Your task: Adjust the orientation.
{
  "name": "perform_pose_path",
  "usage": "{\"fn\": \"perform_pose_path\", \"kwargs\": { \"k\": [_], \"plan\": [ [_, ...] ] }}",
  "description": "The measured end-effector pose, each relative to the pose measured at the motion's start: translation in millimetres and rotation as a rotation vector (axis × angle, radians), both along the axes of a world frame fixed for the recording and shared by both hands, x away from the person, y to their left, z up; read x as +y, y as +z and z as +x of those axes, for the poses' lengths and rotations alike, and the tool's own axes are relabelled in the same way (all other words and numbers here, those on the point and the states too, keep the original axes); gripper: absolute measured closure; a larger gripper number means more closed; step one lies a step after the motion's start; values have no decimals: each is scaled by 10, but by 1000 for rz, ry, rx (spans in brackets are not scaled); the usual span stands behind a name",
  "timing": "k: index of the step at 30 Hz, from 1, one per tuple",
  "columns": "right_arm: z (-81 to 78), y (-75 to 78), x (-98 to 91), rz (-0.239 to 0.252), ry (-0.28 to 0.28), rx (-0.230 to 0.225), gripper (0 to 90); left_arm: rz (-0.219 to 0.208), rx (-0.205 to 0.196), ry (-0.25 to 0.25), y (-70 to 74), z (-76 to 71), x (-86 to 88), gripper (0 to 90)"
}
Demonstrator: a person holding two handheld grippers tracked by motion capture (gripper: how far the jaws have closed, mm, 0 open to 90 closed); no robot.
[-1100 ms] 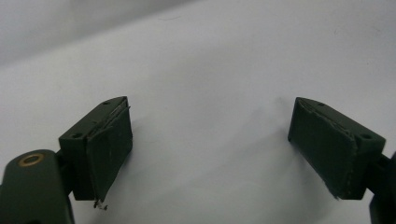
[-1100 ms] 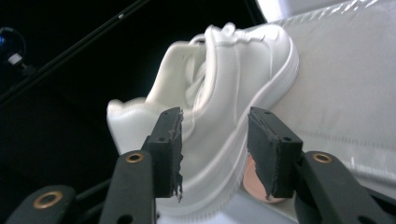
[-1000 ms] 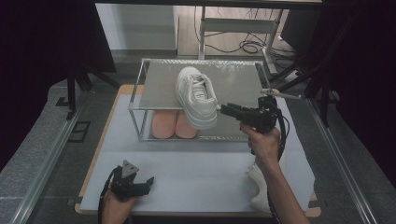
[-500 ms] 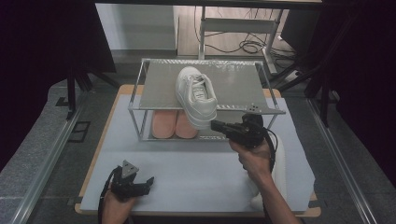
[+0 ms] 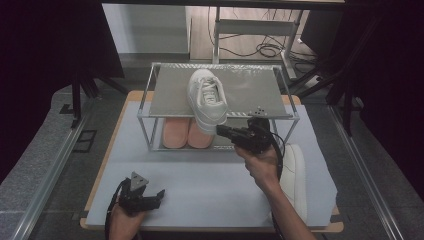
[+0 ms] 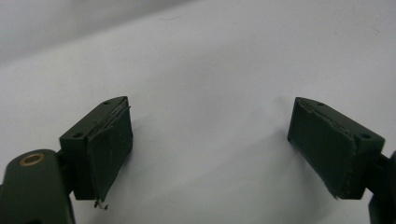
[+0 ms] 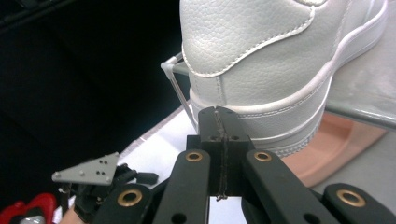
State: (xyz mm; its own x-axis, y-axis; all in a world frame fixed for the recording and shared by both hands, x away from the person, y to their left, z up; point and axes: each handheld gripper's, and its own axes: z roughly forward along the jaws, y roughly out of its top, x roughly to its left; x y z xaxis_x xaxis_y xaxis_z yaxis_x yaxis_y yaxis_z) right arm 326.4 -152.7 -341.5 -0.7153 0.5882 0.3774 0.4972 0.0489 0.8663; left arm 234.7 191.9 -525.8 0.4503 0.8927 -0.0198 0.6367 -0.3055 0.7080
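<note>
Now your right tool (image 7: pixel 219 116), jaws just closed empty, faces the leather sneaker's (image 7: pixel 261 60) heel; pink slippers (image 5: pixel 187 134) lie below; left tool (image 6: pixel 210 144) gapes wide.

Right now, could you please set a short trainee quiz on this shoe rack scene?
1. True or false: the right claw is shut with nothing between its jaws.
2. What lies on the lower shelf: A pink slippers, B a red ball, C a book?
3. Which claw has its jaws wide apart over bare table?
Key: 1 true, just behind the white sneaker on the rack; 2 A; 3 the left claw.
</note>
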Motion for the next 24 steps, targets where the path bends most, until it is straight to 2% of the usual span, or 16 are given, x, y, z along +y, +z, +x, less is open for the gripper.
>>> {"fn": "perform_pose_path", "kwargs": {
  "k": [12, 24],
  "plan": [
    [255, -20, 224, -27, -1, 0, 900, 0, 0, -1, 0, -1, 1, 141],
    [444, -13, 420, -34, -9, 8, 900, 1, 0, 1, 0, -3, 0, 141]
  ]
}}
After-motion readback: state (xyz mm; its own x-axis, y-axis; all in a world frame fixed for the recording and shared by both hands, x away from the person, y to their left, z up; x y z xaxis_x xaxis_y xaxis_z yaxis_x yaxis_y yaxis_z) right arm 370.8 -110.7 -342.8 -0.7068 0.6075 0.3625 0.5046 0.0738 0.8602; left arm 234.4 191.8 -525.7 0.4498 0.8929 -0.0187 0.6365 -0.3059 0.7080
